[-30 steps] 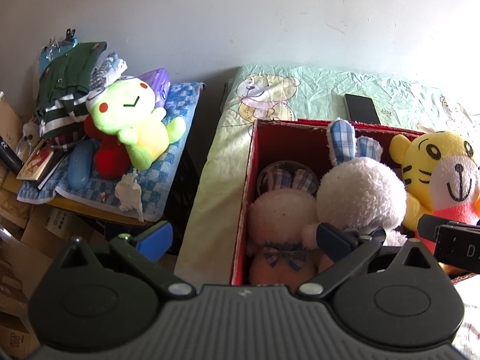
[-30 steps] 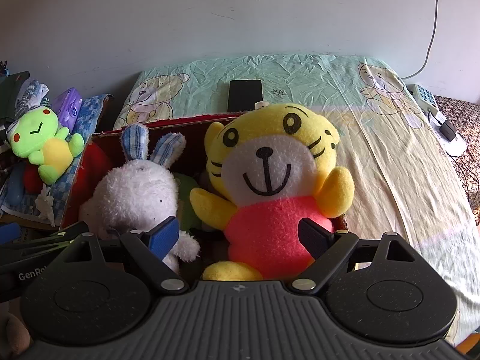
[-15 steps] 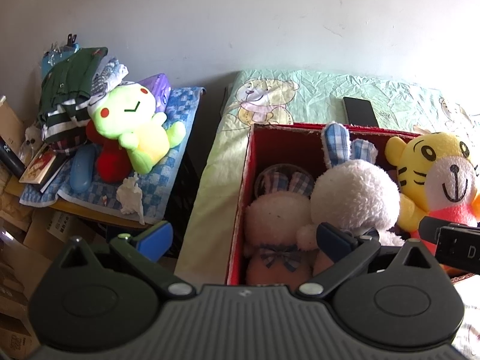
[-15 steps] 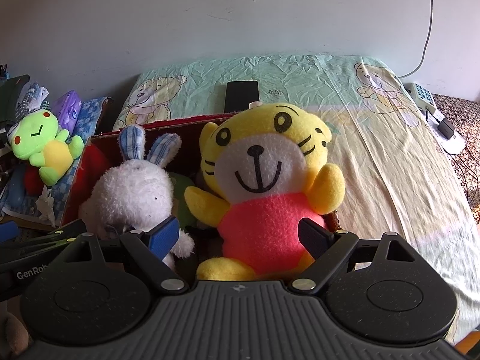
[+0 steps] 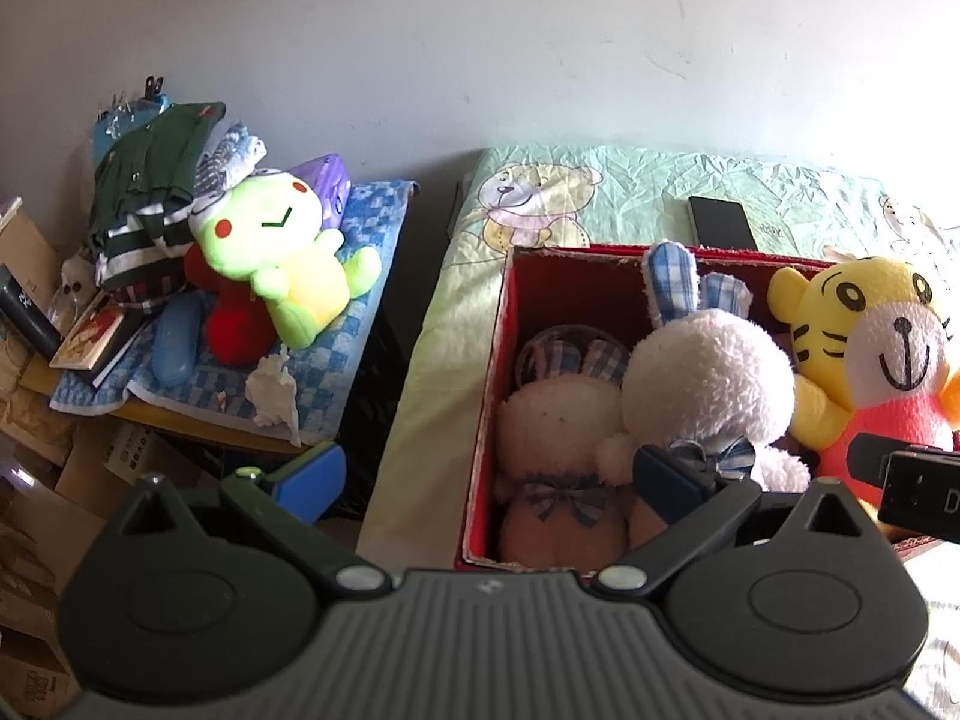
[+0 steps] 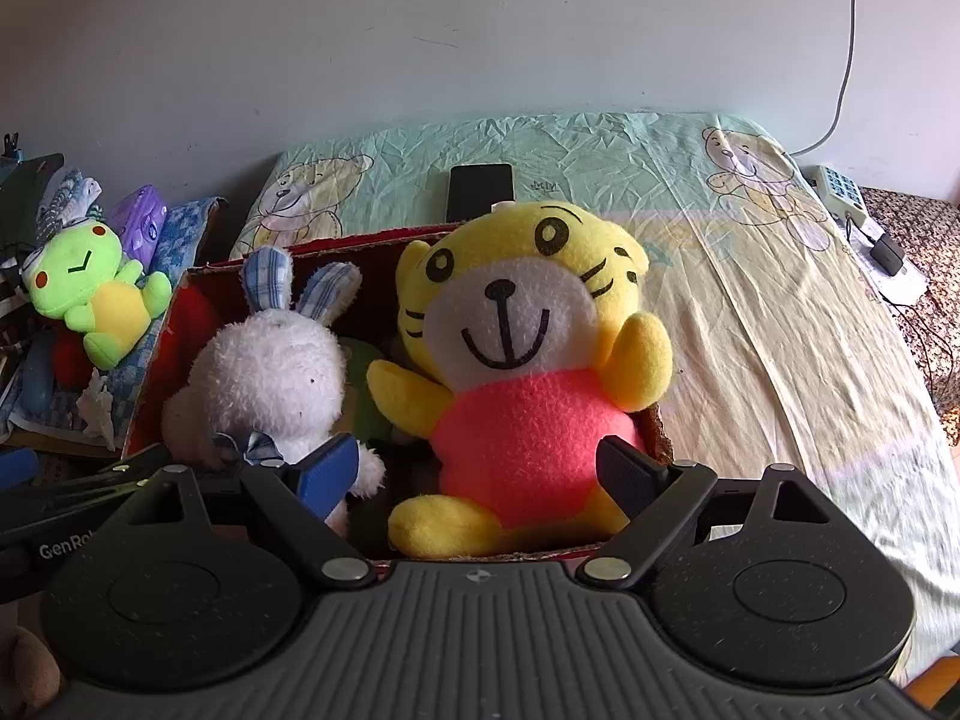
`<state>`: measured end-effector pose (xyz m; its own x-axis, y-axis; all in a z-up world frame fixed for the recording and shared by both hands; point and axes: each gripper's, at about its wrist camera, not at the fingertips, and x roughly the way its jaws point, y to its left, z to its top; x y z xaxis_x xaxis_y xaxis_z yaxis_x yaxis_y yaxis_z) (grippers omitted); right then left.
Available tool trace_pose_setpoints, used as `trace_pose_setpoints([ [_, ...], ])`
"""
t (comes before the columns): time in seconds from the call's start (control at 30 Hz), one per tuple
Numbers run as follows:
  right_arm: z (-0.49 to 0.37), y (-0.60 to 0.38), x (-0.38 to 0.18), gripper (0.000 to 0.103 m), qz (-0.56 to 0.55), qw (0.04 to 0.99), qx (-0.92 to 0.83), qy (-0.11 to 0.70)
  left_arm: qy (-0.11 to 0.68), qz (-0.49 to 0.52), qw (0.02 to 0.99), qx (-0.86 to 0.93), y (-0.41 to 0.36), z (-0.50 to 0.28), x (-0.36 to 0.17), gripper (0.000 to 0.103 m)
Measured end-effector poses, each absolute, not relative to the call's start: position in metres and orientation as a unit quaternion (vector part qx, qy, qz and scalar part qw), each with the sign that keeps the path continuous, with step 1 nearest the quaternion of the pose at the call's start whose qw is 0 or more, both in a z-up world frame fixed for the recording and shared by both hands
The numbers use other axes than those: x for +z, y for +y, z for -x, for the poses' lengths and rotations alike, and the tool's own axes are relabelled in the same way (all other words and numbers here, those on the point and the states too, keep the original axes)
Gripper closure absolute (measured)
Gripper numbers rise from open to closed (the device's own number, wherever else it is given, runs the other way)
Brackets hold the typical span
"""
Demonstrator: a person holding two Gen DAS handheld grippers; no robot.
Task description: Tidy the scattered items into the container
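Over the last second the tiger toy (image 6: 516,372) has been lowered into the red box (image 6: 210,276) on the bed, and both grippers, right (image 6: 477,468) and left (image 5: 486,474), are released and empty, so the tidying seems nearly finished.

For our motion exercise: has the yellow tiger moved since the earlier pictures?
Yes. The yellow tiger has shifted left, judged against the black phone.

The box (image 6: 657,432) stood on the bed (image 6: 780,324). In it, the rabbit toy (image 6: 270,372) sat left of the tiger toy (image 6: 528,372); a second rabbit toy (image 5: 558,420) lay further left. A phone (image 6: 480,189) lay behind the box. The frog toy (image 5: 282,264) lay on a side table (image 5: 198,426), left of the bed.
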<state>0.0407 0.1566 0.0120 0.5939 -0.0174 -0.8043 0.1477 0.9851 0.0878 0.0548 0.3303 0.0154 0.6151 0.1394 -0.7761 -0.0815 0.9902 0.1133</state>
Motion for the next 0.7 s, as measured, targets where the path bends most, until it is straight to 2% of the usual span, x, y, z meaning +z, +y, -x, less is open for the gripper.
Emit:
trace_pose_setpoints([
  [0.7,-0.0401,0.1581,0.0147,0.015,-0.085,0.893,-0.039,0.441,0.442,-0.024,0.895,0.059,0.3291,-0.0530,0.0119,0.001],
])
